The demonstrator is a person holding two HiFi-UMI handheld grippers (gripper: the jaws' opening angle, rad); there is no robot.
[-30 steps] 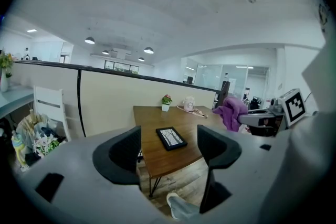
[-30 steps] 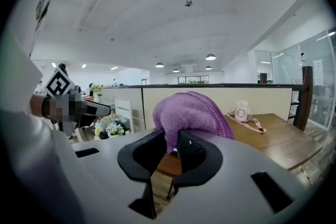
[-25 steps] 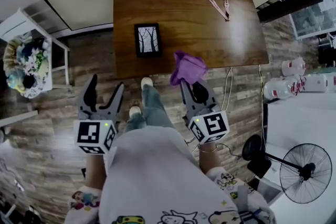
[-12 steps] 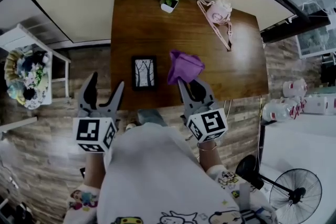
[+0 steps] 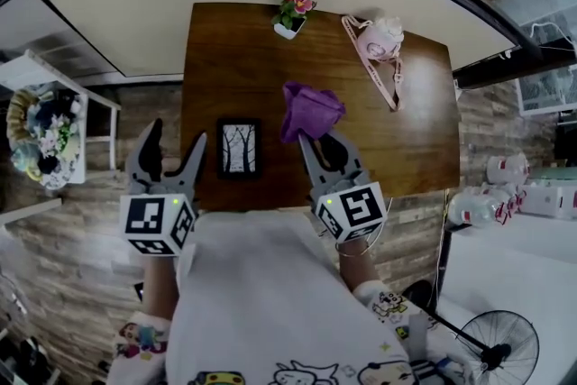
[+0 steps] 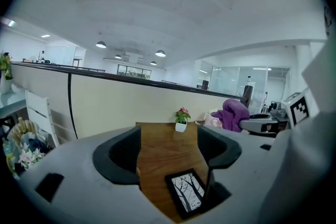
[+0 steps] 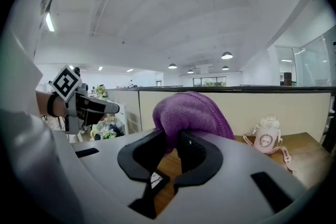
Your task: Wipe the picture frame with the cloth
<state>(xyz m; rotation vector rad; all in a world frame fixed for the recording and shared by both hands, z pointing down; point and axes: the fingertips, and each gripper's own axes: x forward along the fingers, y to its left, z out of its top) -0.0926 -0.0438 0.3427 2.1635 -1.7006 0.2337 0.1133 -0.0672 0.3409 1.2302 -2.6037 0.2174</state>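
1. Closest to us, we hold the left gripper [image 5: 173, 142] at the near-left corner of the tabletop [image 5: 270, 59]. Its fingers [image 6: 118, 157] are spread with nothing between them.
2. We hold the right gripper [image 5: 318, 144] beside it, over the near edge. Its fingers [image 7: 143, 157] pinch a bunched purple cloth [image 5: 311, 110], which stands up above their tips.
3. Between the two grippers, the black picture frame [image 5: 238, 148], showing bare trees, lies flat on the wood close to the near edge. It sits just left of the cloth, and neither gripper touches it.
4. Farther back, a small potted flower [image 5: 290, 12] and a pink bottle [image 5: 382, 35] with a strap stand near the far edge.
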